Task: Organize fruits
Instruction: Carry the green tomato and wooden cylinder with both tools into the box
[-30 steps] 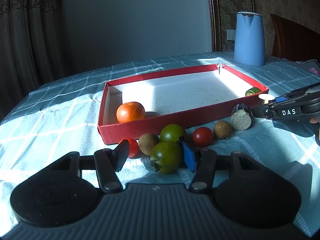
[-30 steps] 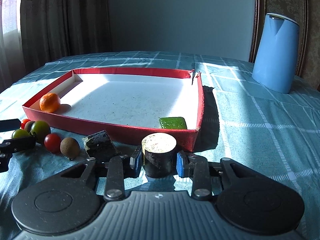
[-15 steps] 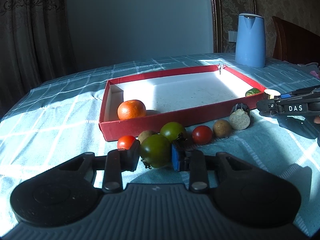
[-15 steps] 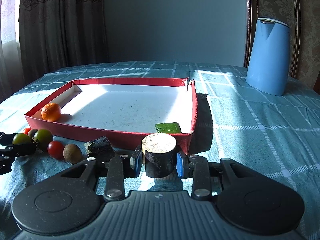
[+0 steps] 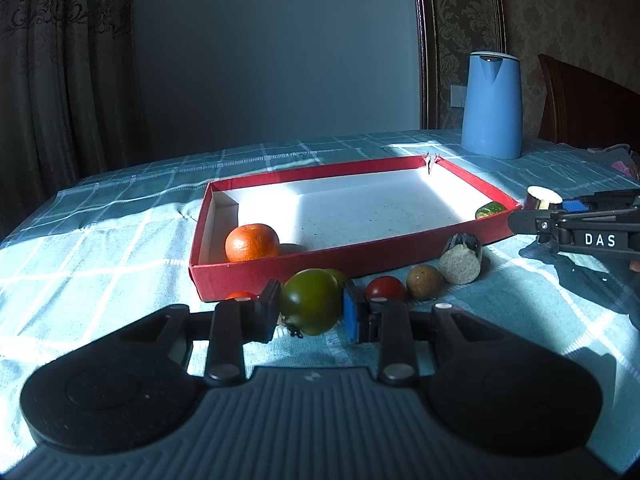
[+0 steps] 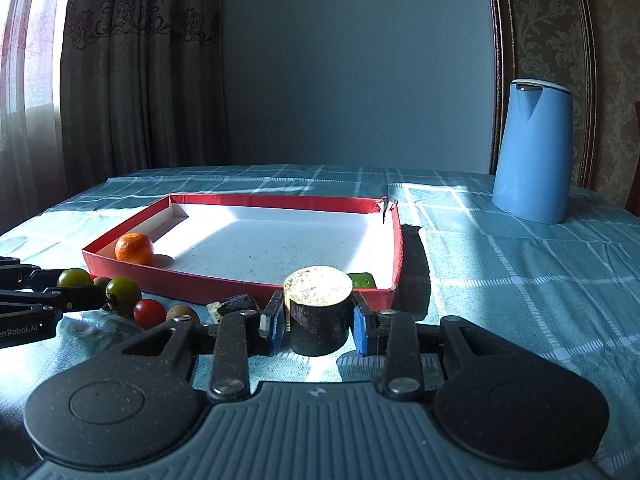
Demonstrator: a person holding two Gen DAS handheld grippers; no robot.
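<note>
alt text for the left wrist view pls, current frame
The left gripper is shut on a green tomato just in front of a red tray holding an orange. More small fruits lie along the tray's front wall, and the right gripper holds a dark cylindrical chunk at right.

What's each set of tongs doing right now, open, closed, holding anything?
Left tongs: closed on the green tomato.
Right tongs: closed on the dark cut cylinder piece.
</note>
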